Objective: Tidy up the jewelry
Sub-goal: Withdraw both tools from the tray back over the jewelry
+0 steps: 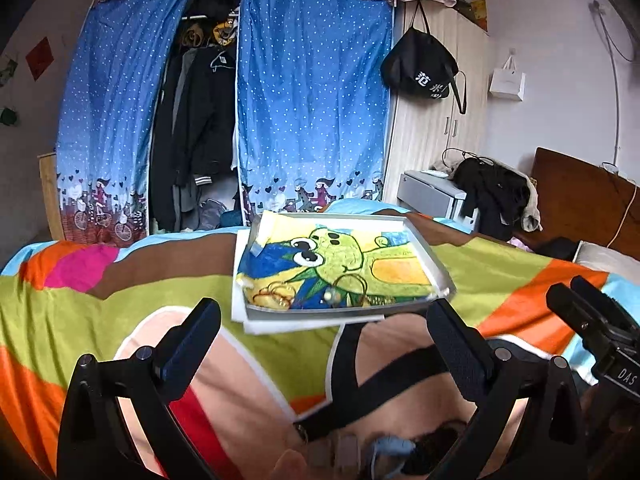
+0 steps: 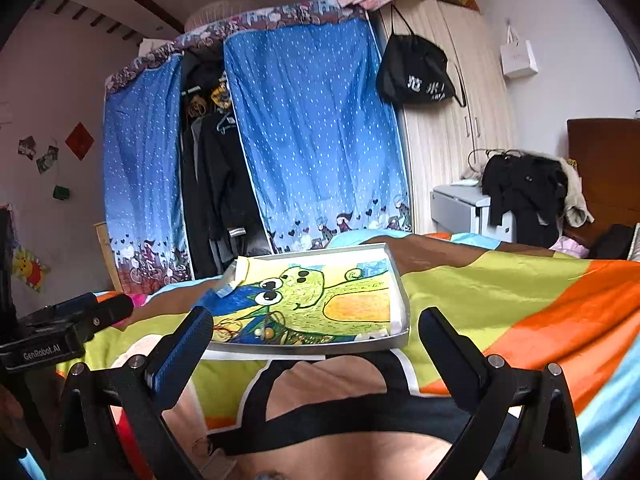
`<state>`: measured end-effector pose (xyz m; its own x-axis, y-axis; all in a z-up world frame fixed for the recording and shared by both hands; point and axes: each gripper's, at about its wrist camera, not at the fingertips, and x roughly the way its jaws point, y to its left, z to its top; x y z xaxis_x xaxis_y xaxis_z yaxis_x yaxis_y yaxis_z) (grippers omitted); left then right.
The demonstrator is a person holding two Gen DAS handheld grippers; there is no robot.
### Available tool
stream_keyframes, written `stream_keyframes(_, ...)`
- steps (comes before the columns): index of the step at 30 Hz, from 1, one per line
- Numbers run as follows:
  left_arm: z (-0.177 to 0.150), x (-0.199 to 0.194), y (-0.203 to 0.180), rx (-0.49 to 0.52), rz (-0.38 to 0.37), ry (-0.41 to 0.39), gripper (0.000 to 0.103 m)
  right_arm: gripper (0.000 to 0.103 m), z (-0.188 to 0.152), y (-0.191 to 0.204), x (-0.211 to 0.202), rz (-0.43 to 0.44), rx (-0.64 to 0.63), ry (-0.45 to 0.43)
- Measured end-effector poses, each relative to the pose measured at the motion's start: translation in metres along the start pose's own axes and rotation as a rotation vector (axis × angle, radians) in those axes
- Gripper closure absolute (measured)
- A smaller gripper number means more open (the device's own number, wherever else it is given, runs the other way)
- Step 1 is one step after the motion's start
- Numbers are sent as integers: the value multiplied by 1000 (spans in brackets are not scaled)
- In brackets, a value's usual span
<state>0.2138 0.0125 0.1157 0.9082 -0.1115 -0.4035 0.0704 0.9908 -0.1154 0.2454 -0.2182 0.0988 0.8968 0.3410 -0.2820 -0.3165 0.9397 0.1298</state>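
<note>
A bed (image 1: 500, 264) fills the lower half of both views, under a quilt (image 2: 500, 292) of green, orange, brown, pink and pale blue patches. Behind it stands a cloth wardrobe (image 1: 312, 92) with blue dotted curtains parted on dark clothes (image 1: 200, 120). To its right is a pale wooden cupboard (image 2: 452, 152) with a black bag (image 1: 420, 64) hanging on its door, and a white paper bag (image 2: 518, 56) hangs on the wall beyond.

On the quilt, near the bed's far edge, lies a shallow metal tray (image 1: 440, 264) lined with a drawing (image 1: 352, 256) of a green cartoon creature. White paper (image 1: 240, 280) shows under the tray's left side.

The left gripper (image 1: 324, 320) hangs above the quilt just short of the tray's near rim, jaws spread wide with nothing between them. The right gripper (image 2: 316, 332) is also short of the tray, jaws wide apart and empty. Each gripper shows at the edge of the other's view.

The jewelry (image 1: 344, 292) lies in the tray along its near edge: a gold-coloured heap (image 1: 276, 294) at the left, a thin gold ring-shaped piece (image 1: 352, 286) near the middle, a pale bead (image 2: 260, 332) and an amber bead (image 2: 269, 333) side by side, and a glittering strip (image 1: 380, 300) to the right. The pieces are too small to tell exactly what each is.
</note>
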Motion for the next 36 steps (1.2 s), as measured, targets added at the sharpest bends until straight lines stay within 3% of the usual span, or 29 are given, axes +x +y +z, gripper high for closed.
stream_keyframes(9, -42, -57, 2, -23, -44, -36, 2, 0, -27, 22, -52, -18, -46, -27)
stream_keyframes(22, -95, -94, 19, -94, -12, -10, 2, 0, -86, 30, -88, -53, -66, 23)
stream_keyframes(30, -131, -85, 27, -100, 8, 104, 2, 0, -131, 21, -89, -81, -44, 146)
stream_keyframes(36, -160, -72, 22, -27, 21, 180, 2, 0, -162, 12, -94, -81, 0, 226)
